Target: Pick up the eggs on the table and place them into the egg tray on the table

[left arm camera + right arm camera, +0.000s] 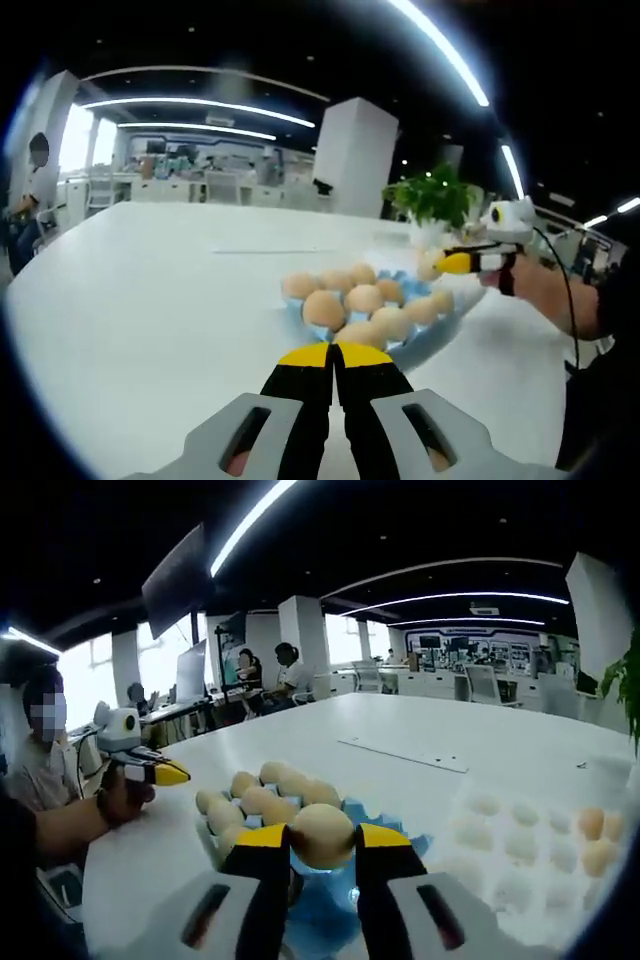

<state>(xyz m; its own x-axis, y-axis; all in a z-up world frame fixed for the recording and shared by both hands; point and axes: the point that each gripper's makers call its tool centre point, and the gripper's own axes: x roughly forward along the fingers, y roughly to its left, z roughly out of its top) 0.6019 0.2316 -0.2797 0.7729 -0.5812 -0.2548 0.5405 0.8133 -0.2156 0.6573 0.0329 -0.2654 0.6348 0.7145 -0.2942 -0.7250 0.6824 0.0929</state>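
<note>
Pinching an egg [321, 835] between its yellow-tipped jaws, your right gripper [322, 842] holds it just above the blue dish [322, 905] heaped with more eggs [262, 793]. Your left gripper [334, 357] has its jaws pressed together, holding nothing, with its tips just short of that same dish [437, 335] in the left gripper view. Both work over a wide white table [420, 735] in an open office with long ceiling light strips, white pillars and desks where people sit. A green potted plant [434, 198] stands at the table's far edge in the left gripper view. The pale egg tray [530, 850] lies to the right of the dish in the right gripper view, near your right gripper, with a few eggs already in its cups at the far right [597, 840]; the rest of its cups look unfilled.
</note>
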